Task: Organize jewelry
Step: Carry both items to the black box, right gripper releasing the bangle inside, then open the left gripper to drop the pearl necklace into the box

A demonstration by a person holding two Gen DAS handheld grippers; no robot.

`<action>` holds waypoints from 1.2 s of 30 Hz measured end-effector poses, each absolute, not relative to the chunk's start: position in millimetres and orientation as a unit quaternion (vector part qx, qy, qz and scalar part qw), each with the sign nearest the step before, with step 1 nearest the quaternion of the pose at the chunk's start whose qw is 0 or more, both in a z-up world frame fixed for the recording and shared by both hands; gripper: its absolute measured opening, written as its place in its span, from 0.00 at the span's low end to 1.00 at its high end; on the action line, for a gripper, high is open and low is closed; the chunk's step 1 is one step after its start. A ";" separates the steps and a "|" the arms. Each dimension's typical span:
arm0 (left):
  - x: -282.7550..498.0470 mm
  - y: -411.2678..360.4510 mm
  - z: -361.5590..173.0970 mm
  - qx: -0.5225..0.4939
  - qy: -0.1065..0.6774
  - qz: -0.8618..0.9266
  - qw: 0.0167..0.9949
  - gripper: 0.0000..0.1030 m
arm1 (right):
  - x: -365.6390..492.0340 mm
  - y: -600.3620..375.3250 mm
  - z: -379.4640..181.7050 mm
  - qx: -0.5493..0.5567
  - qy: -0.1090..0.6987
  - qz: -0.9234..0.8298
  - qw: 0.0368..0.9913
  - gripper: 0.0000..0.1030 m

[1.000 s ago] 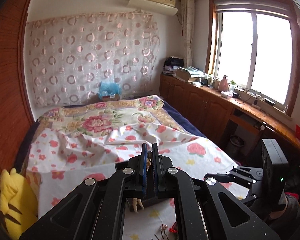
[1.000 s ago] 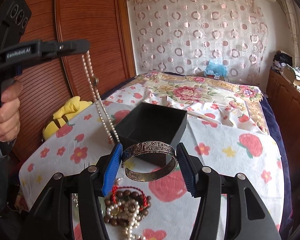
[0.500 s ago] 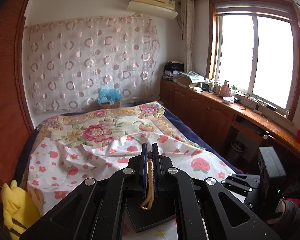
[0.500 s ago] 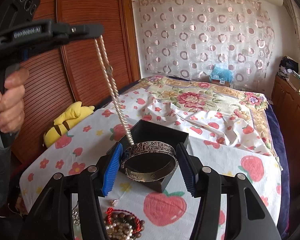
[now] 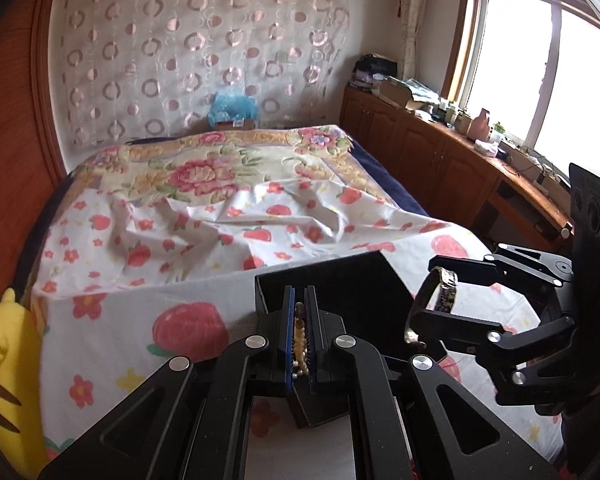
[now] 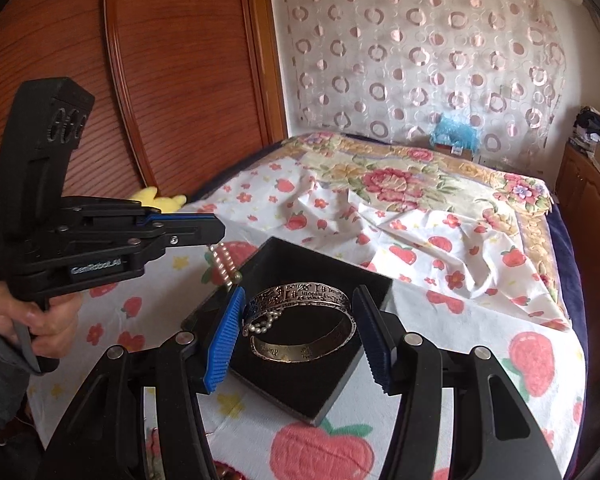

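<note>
the left claw [image 5: 299, 334] is clamped on the pearl necklace [image 6: 224, 266], feeding it down into the black box [image 6: 340, 276] on the bed [image 6: 440, 240]. the right claw [image 6: 296, 334] grips the metal bangle [image 6: 300, 322] above the box, seemingly awaiting its turn.

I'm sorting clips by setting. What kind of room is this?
Most likely a home bedroom: a bed under flowered sheets, a wooden wardrobe beside it, and a window above low cabinets.
</note>
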State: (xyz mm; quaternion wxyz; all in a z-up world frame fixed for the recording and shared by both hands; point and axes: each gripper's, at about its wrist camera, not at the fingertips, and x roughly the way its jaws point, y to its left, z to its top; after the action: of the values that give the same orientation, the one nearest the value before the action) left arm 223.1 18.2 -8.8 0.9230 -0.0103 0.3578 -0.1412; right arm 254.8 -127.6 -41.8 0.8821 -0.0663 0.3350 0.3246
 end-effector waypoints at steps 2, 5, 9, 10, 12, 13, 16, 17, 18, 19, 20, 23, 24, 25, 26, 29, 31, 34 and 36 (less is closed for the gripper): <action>222.4 19.7 -11.6 -0.007 0.359 -0.136 0.924 0.04 | 259.8 -123.5 -47.1 -0.071 0.341 0.325 0.879 0.57; 219.7 19.6 -13.6 -0.002 0.355 -0.130 0.926 0.04 | 264.9 -117.0 -53.6 -0.078 0.349 0.324 0.876 0.57; 213.1 22.0 -14.6 -0.002 0.351 -0.127 0.928 0.04 | 268.2 -109.6 -59.3 -0.097 0.356 0.313 0.875 0.57; 213.8 21.9 -14.3 -0.002 0.351 -0.126 0.928 0.04 | 269.0 -107.8 -60.9 -0.102 0.358 0.311 0.875 0.57; 210.4 24.3 -14.4 -0.002 0.350 -0.123 0.929 0.04 | 271.0 -106.0 -63.3 -0.106 0.362 0.308 0.873 0.57; 208.2 25.6 -14.9 -0.002 0.349 -0.122 0.929 0.04 | 271.7 -105.3 -64.3 -0.109 0.363 0.305 0.873 0.57; 200.6 27.5 -15.1 -0.001 0.348 -0.118 0.930 0.04 | 273.3 -104.2 -66.0 -0.111 0.365 0.304 0.873 0.57; 197.9 28.4 -15.6 0.000 0.348 -0.115 0.930 0.04 | 273.4 -103.6 -66.0 -0.111 0.363 0.303 0.874 0.57; 197.9 30.9 -15.4 0.000 0.348 -0.114 0.931 0.04 | 273.8 -103.9 -66.1 -0.111 0.362 0.303 0.875 0.57; 195.9 31.8 -16.3 0.000 0.348 -0.114 0.931 0.04 | 274.4 -103.8 -65.8 -0.110 0.362 0.302 0.875 0.57; 194.1 33.0 -17.4 -0.001 0.348 -0.113 0.931 0.04 | 274.7 -103.9 -65.0 -0.108 0.361 0.302 0.876 0.57; 188.0 35.3 -18.6 -0.004 0.350 -0.111 0.930 0.04 | 273.2 -106.5 -61.3 -0.106 0.355 0.301 0.879 0.57; 186.0 35.8 -19.1 -0.004 0.350 -0.110 0.930 0.04 | 272.4 -107.3 -60.5 -0.106 0.354 0.301 0.879 0.57; 183.7 36.1 -19.7 -0.005 0.350 -0.109 0.930 0.04 | 270.4 -109.1 -59.0 -0.105 0.350 0.300 0.881 0.57; 181.8 36.9 -20.3 -0.005 0.350 -0.109 0.931 0.04 | 268.1 -111.4 -57.4 -0.104 0.348 0.299 0.883 0.57; 175.5 37.6 -22.4 -0.006 0.351 -0.107 0.930 0.04 | 262.1 -116.9 -51.6 -0.099 0.340 0.296 0.887 0.57; 169.9 36.9 -24.8 -0.005 0.352 -0.106 0.930 0.04 | 255.8 -121.7 -47.6 -0.096 0.335 0.292 0.891 0.57; 161.6 36.4 -27.9 -0.005 0.354 -0.109 0.929 0.04 | 244.8 -129.8 -41.8 -0.093 0.326 0.287 0.896 0.57; 154.6 34.0 -29.9 -0.005 0.354 -0.110 0.929 0.04 | 236.9 -136.2 -39.7 -0.090 0.323 0.282 0.899 0.57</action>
State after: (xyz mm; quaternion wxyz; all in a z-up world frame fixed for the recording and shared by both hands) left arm 154.6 34.0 -29.9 0.9289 -0.0048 0.3537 -0.1099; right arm 236.9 -136.2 -39.7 0.8987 -0.0900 0.3234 0.2823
